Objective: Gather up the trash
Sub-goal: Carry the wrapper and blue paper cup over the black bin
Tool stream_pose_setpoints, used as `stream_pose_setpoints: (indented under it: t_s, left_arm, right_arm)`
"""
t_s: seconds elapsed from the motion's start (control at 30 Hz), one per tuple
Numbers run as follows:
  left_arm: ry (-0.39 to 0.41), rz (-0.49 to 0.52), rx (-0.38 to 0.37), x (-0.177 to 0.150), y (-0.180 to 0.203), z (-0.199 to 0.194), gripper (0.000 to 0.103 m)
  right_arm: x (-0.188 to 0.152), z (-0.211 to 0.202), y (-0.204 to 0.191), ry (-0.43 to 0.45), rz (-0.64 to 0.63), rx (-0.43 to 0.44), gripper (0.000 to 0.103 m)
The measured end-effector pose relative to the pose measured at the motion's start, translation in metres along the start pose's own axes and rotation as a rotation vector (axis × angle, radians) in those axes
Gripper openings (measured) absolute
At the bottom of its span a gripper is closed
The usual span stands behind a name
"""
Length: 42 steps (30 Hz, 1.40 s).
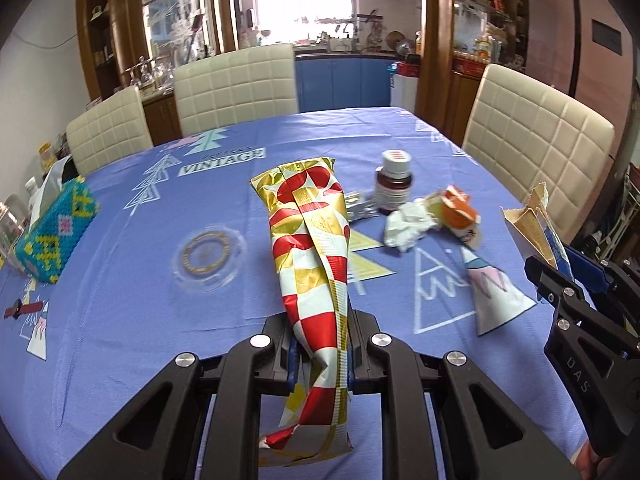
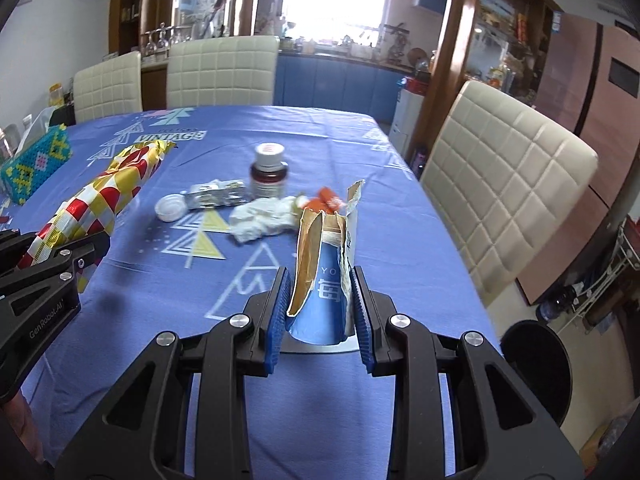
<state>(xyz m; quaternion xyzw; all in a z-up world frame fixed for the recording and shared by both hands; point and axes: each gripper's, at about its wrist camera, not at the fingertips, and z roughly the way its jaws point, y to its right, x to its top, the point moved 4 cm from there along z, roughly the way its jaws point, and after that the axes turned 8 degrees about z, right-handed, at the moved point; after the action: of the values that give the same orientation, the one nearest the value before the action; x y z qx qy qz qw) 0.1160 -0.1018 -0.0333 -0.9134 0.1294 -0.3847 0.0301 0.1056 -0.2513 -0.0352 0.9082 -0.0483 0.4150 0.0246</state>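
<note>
Two pieces of trash are being held above the blue tablecloth (image 1: 120, 320), one in each gripper. Taking the brown medicine bottle (image 1: 393, 184) as the landmark and going left to right: far to its left, at the table's edge, a beaded tissue box (image 1: 56, 232) in teal and yellow is sitting, and a clear round lid (image 1: 208, 256) is lying between that box and the bottle.

Next, the left gripper (image 1: 320, 344) is clamping its jaws tight on a long foil wrapper (image 1: 316, 248), checked in red, gold and white, crumpled and twisted along its length. Its open gold end is pointing away toward the bottle's left side, and its other end is hanging below the jaws.

Just left of the bottle in the right wrist view, a white cap (image 2: 171, 208) and a silvery blister pack (image 2: 216, 199) are lying on the cloth. Just in front of the bottle, a crumpled white tissue (image 2: 260, 222) is resting, with an orange scrap (image 2: 326, 199) touching its right end.

Right of the bottle and nearer the camera, the right gripper (image 2: 320, 312) is pinching a torn paper cup (image 2: 324, 280), its jaws pressing on both sides. That cup is blue with white lettering, split open so its brown inner wall and ragged rim are showing, and it is standing roughly upright between the blue pads (image 2: 278, 320).
</note>
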Motion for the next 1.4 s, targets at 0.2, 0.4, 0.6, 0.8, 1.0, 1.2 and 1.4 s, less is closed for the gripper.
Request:
stream_pose_setpoints:
  t_s: [0.2, 0.4, 0.6, 0.8, 1.0, 1.2, 1.4]
  left_arm:
    - [0.015, 0.056, -0.024, 0.011, 0.037, -0.001, 0.016]
    - [0.021, 0.103, -0.043, 0.020, 0.070, -0.001, 0.016]
    - [0.022, 0.148, -0.068, 0.028, 0.103, 0.002, 0.016]
    - [0.025, 0.193, -0.104, 0.035, 0.142, 0.005, 0.016]
    - [0.023, 0.247, -0.143, 0.041, 0.184, 0.008, 0.016]
    - [0.024, 0.300, -0.182, 0.048, 0.227, 0.009, 0.016]
    - [0.019, 0.334, -0.210, 0.049, 0.262, 0.010, 0.016]
  right_arm:
    - [-0.002, -0.001, 0.034, 0.002, 0.042, -0.024, 0.032]
    - [-0.005, -0.002, 0.067, 0.005, 0.086, -0.044, 0.032]
    - [-0.010, -0.002, 0.101, 0.006, 0.132, -0.072, 0.032]
    - [-0.016, -0.003, 0.140, 0.003, 0.180, -0.108, 0.032]
    - [-0.022, -0.003, 0.178, -0.001, 0.228, -0.143, 0.032]
    - [-0.030, -0.006, 0.217, -0.003, 0.279, -0.181, 0.032]
    - [-0.039, -0.004, 0.253, -0.019, 0.319, -0.222, 0.032]
